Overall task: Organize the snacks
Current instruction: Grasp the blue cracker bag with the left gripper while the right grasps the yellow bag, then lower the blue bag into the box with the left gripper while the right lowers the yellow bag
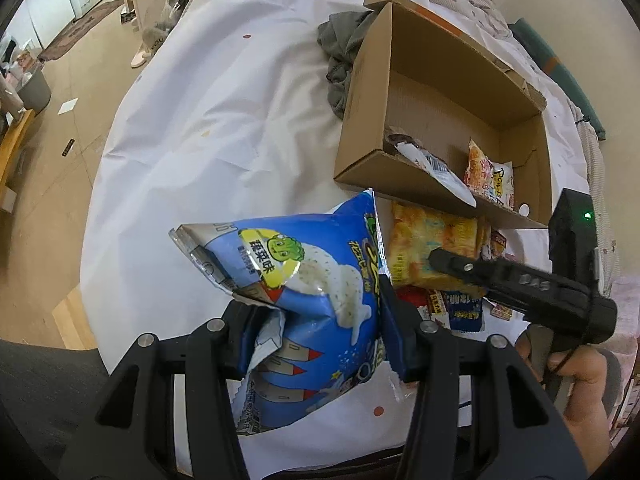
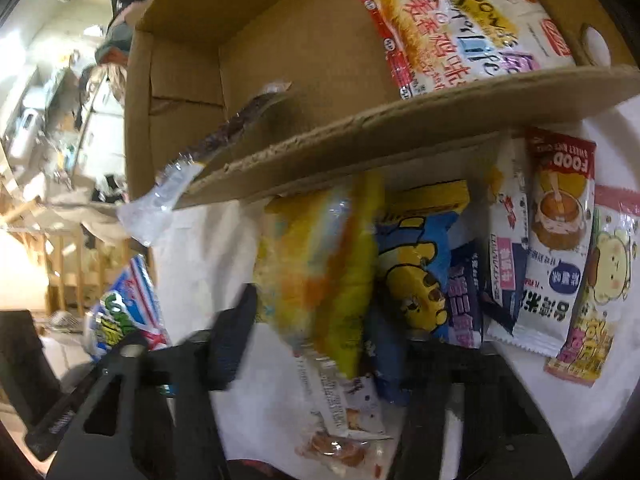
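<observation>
Left gripper (image 1: pixel 316 332) pinching blue chip bag (image 1: pixel 304 280); right gripper (image 2: pixel 316 344) closing around yellow packet (image 2: pixel 320 264) beside cardboard box (image 1: pixel 360 160) on the bed, risking neighbouring packets snagging.

Left wrist view: evenly and brightly lit, sharp throughout, with soft shadows under the cardboard box (image 1: pixel 440 120) on the white sheet (image 1: pixel 220 120) and small glints of glare on the blue snack bag (image 1: pixel 312 280). Right wrist view: dimmer, motion-blurred across the yellow packet (image 2: pixel 320 264) and the lower foreground, with an overexposed background at the left edge. Both showed strong fisheye bending and dark vignetted corners.
</observation>
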`<state>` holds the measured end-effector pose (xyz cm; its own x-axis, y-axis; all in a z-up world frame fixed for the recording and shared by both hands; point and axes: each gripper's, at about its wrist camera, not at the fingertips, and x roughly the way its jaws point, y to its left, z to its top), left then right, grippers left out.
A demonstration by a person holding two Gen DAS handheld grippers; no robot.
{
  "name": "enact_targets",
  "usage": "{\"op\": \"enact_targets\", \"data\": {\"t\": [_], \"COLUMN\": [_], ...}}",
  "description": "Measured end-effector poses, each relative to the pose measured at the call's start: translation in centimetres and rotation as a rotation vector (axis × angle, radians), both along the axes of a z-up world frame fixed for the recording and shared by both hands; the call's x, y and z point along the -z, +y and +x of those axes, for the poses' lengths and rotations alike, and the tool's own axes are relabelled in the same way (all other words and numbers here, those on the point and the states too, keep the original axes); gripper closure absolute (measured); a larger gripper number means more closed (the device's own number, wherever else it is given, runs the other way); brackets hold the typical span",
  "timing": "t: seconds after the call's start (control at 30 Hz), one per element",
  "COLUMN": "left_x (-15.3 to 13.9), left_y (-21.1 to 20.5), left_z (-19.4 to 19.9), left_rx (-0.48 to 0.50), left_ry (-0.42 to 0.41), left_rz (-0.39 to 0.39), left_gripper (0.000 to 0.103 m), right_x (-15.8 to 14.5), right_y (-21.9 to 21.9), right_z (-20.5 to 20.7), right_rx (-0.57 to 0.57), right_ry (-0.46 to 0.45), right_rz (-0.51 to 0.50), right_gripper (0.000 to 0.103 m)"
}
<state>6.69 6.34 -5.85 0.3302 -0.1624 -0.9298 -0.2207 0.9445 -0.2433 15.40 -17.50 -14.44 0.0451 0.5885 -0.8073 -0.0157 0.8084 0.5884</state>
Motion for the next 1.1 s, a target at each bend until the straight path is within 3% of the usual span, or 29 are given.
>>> {"op": "enact_targets", "data": {"t": [0.2, 0.47, 0.7, 0.9, 1.03, 1.1], "left_x": [-0.7, -1.1, -1.8, -3.0, -2.4, -2.1], "left_y": [-0.5, -3.1, -5.7, -7.1, -7.4, -7.6], "left_z": [0.1, 0.6, 3.7, 6.7, 9.2, 10.2], "left_rx": [0.017, 0.117, 0.17, 0.198, 0.198, 0.207], "left_ry": [-0.038, -0.041, -0.047, -0.094, -0.056, -0.057], "left_rz": [0.009, -0.039, 0.04, 0.089, 0.08, 0.115], "left_gripper": [0.057, 0.057, 0.058, 0.058, 0.058, 0.058], "right_x": [-2.1, -6.5, -8.4, -9.7, -10.7, -11.2], "right_y": [-0.6, -5.0, -9.2, -9.9, -10.7, -11.0], "right_z": [-1.1, -4.3, -5.7, -5.6, -4.9, -4.2], "right_rx": [-0.025, 0.037, 0.112, 0.141, 0.167, 0.178], "right_ry": [-0.057, -0.157, -0.204, -0.235, -0.253, -0.273], "right_rz": [0.055, 0.098, 0.161, 0.226, 0.26, 0.255], "right_gripper": [0.08, 0.081, 0.081, 0.081, 0.081, 0.081]}}
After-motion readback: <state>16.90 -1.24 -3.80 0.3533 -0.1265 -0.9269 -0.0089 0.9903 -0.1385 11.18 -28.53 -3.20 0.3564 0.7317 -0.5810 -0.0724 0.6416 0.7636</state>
